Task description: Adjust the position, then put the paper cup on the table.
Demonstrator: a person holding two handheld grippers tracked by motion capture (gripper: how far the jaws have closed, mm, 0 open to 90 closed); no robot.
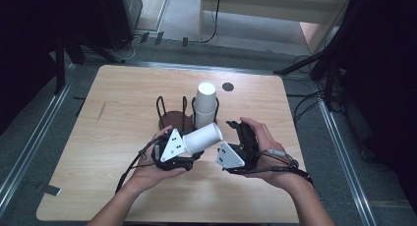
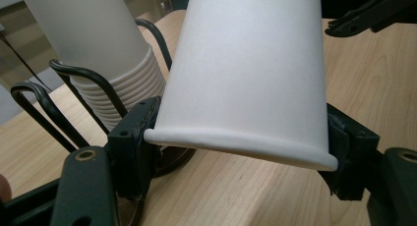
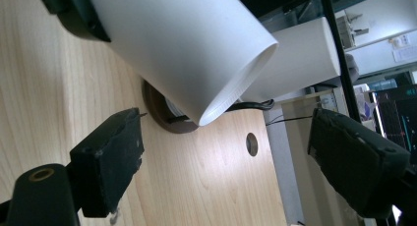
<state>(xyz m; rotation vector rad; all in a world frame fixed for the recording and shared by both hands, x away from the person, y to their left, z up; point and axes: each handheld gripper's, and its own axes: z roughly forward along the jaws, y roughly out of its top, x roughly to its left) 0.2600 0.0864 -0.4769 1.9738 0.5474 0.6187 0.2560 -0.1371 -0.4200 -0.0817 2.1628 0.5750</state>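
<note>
A white paper cup [image 1: 202, 137] [image 2: 251, 73] [image 3: 182, 44] lies tilted above the table, its rolled rim end clamped between the pads of my left gripper [image 1: 183, 148] [image 2: 241, 143], which is shut on it. The cup's base end points toward my right gripper [image 1: 239, 133] [image 3: 231, 157]. That gripper is open just beyond the base, with nothing between its pads. A stack of white cups [image 1: 205, 105] [image 2: 103, 54] [image 3: 305, 54] stands upright in a black wire holder [image 1: 169, 110] [image 2: 74, 81] right behind the held cup.
The wire holder has a brown round base [image 1: 169, 122] [image 3: 157, 113] near the middle of the wooden table [image 1: 118, 137]. A small round hole [image 1: 227, 86] [image 3: 252, 143] sits in the tabletop behind the stack. Dark stands and cables surround the table.
</note>
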